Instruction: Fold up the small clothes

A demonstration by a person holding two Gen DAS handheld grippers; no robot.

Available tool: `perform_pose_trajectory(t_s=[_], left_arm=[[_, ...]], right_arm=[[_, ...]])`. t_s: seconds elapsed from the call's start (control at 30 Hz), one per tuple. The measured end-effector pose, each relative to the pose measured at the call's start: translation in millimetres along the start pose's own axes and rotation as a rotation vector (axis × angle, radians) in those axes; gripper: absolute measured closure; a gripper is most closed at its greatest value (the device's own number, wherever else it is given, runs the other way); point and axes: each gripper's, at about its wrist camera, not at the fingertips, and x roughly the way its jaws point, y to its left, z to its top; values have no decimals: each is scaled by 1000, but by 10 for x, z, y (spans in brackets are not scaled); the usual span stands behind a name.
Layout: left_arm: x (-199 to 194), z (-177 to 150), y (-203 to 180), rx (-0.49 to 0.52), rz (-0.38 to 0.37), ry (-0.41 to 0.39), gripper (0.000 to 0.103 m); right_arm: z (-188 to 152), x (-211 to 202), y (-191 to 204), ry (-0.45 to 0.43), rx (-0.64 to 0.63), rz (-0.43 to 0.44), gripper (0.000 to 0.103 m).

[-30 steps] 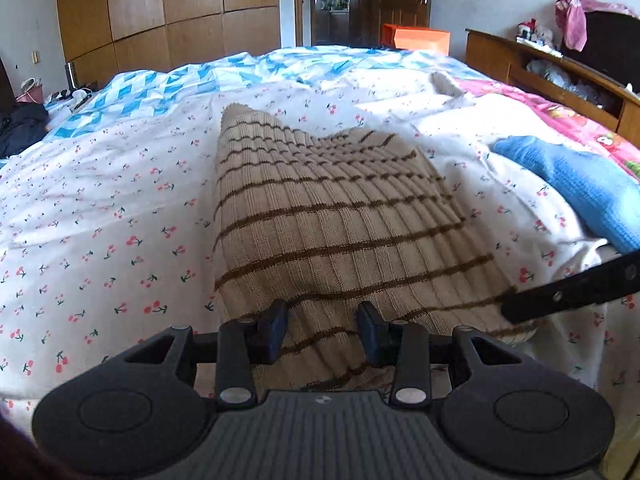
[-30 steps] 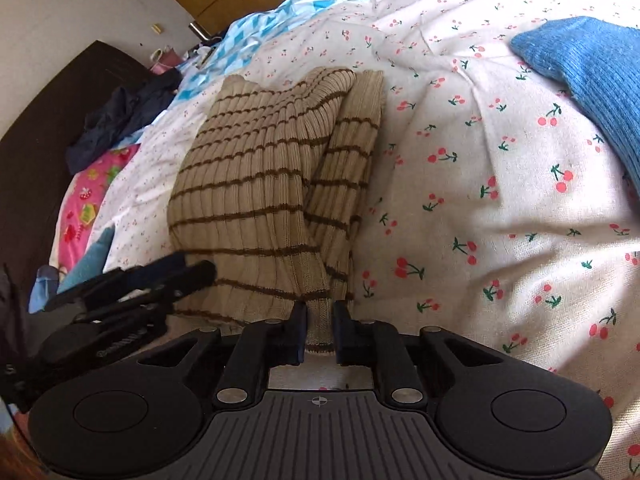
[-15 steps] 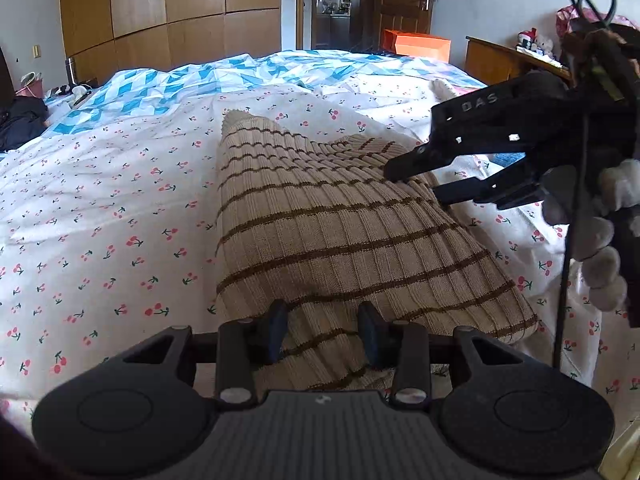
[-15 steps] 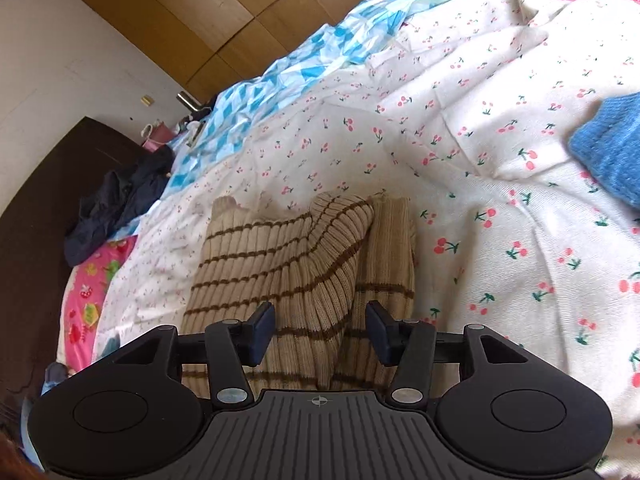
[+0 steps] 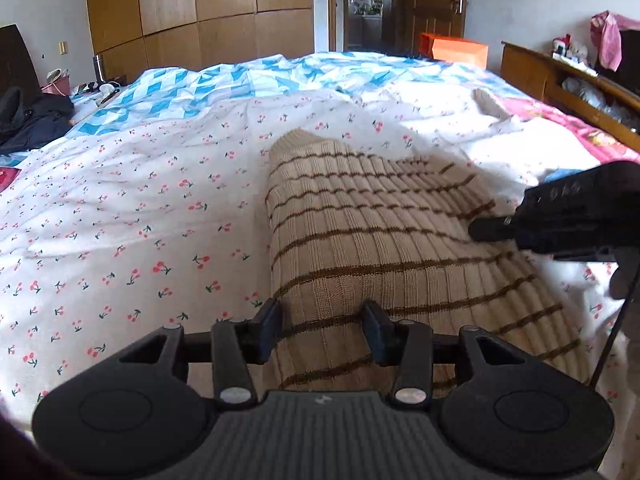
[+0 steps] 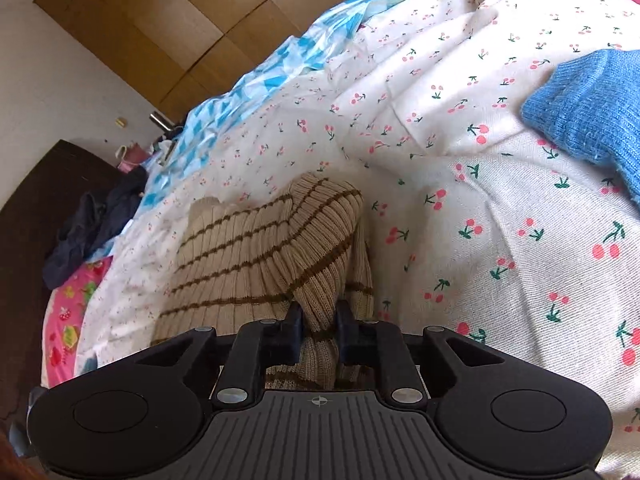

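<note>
Sweater (image 5: 384, 240), beige ribbed with brown stripes, lies on the cherry-print sheet (image 5: 120, 220). I see the left gripper (image 5: 324, 330) opening, jaws straddling its near hem. Right gripper (image 6: 318, 332) is closing, pinching a raised sleeve fold. Blue knit (image 6: 592, 108) lies apart.

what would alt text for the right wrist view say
The right tool is closing on a bunched fold of a beige, brown-striped knit garment lying on a cherry-print bedsheet. A blue knit piece lies at upper right, with wooden wardrobe doors behind the bed.
</note>
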Motion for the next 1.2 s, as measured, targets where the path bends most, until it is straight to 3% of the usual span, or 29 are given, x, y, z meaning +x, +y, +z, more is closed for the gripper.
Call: perform_pose_trajectory(t_s=[0.23,0.33,0.4,0.5,0.6,0.7,0.83,0.93,1.03,1.2], left_arm=[[-167,-35,1,-13,-17,-36,53],[-232,-76,-4,11,-7,-51,53],[-179,-117,-2,20,-2,-18,52],[-102,-183,38,-22,-11,39,52],[-148,-183,68,-49,-15,41,52],[-274,-182,87,-55,-16,6,52],[-316,-205,118,-65,-14,-14,52],[-186,-291,131,-64,1,41,51],[-177,-332,140,-72,-11,58,51],[-354,-282,190,-67,-22,15,51]], right_arm=[[63,-125,66,-18,-1,2,81],[2,-278,189,-82,-86,-43,80],[-57,-355,251,-103,-129,-62,80],[-193,-293,321,-42,-207,-95,80],[-283,-152,309,17,-259,-168,72],[-259,-320,362,-29,-241,-153,72],[-366,-618,541,-100,-309,-118,72],[-534,-616,557,-46,-353,-101,72],[-654,-326,425,90,-360,-195,70],[-572,-483,500,33,-322,-179,70]])
